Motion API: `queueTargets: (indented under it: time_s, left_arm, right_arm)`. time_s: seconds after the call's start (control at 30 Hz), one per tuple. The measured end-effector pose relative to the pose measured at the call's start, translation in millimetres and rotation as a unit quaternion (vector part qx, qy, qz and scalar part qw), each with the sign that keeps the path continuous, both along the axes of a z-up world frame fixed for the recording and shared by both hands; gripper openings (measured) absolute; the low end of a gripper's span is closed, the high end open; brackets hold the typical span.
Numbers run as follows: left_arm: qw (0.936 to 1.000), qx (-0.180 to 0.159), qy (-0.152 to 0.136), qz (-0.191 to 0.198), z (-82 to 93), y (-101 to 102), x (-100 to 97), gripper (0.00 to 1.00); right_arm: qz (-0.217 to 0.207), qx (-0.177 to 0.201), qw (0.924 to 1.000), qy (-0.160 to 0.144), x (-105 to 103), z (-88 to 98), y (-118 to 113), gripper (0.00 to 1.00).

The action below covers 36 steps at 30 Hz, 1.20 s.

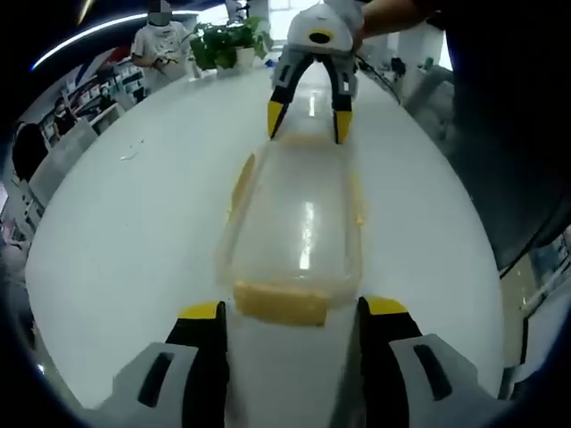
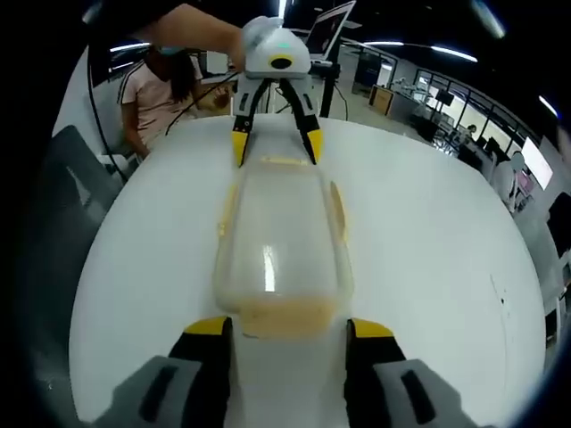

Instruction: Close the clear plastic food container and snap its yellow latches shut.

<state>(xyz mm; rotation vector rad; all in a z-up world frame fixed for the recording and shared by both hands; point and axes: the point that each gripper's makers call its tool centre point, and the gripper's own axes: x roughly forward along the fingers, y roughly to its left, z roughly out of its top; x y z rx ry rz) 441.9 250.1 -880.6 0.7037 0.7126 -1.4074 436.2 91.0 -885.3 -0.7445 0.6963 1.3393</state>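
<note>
In the left gripper view, the left claw (image 1: 293,312) is seen at the bottom with its two yellow-tipped jaws held apart, one on either side of the near end of the clear plastic food container (image 1: 299,223). The container is laid lengthwise on the white counter (image 1: 134,232), with its lid resting on top. A yellow latch (image 1: 281,303) is seen across the near end, between the jaws; whether it is touched cannot be told. Yellow side latches (image 1: 243,183) are seen along the long edges. At the far end, the right claw (image 1: 310,120) is held by a hand, its jaws spread over the end of the container. Beyond it, a potted plant (image 1: 227,40) and a person (image 1: 161,45) are seen.

In the right gripper view, the right claw (image 2: 283,328) is seen with jaws apart beside the near end of the container (image 2: 281,236), where another yellow latch (image 2: 285,314) is seen. The left claw (image 2: 275,138) is seen at the far end, jaws spread. Behind it, a seated person (image 2: 161,94) and a laptop (image 2: 326,31) are seen.
</note>
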Motion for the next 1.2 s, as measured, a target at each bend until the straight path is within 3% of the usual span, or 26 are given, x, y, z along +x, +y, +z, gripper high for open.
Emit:
queueTargets:
  time_s: [0.1,0.27,0.33,0.57,0.8,1.13,1.2]
  left_arm:
    - [1.0000,0.007,0.000,-0.006,-0.3,0.7,0.9,0.46]
    - [0.9999,0.010,0.002,-0.009,-1.6,2.3,0.8,0.45]
    - [0.9995,0.021,0.003,-0.022,-1.7,4.9,-1.4,0.36]
    - [0.9994,0.026,0.004,-0.024,0.3,5.1,-1.1,0.38]
    - [0.9997,0.006,0.008,-0.021,0.4,4.9,-1.0,0.38]
    - [0.9995,0.029,0.012,0.009,-1.2,7.6,-1.7,0.35]
    - [0.9989,0.047,0.002,0.006,-1.4,10.6,-2.0,0.35]
  right_arm:
    - [-0.004,-0.003,0.9997,0.024,-4.2,-2.4,3.1,0.37]
    - [-0.001,0.001,0.9995,0.032,-3.8,-2.3,2.4,0.37]
    - [0.008,-0.001,0.9994,0.034,-5.0,-2.5,2.4,0.37]
    - [0.033,-0.007,0.9989,0.034,-5.4,-3.7,5.3,0.37]
    - [0.036,-0.013,0.9987,0.033,-5.8,-3.1,6.3,0.35]
    - [0.040,0.004,0.9980,0.049,-8.3,-0.1,4.9,0.34]
    - [0.040,0.015,0.9978,0.051,-9.6,6.3,7.0,0.34]
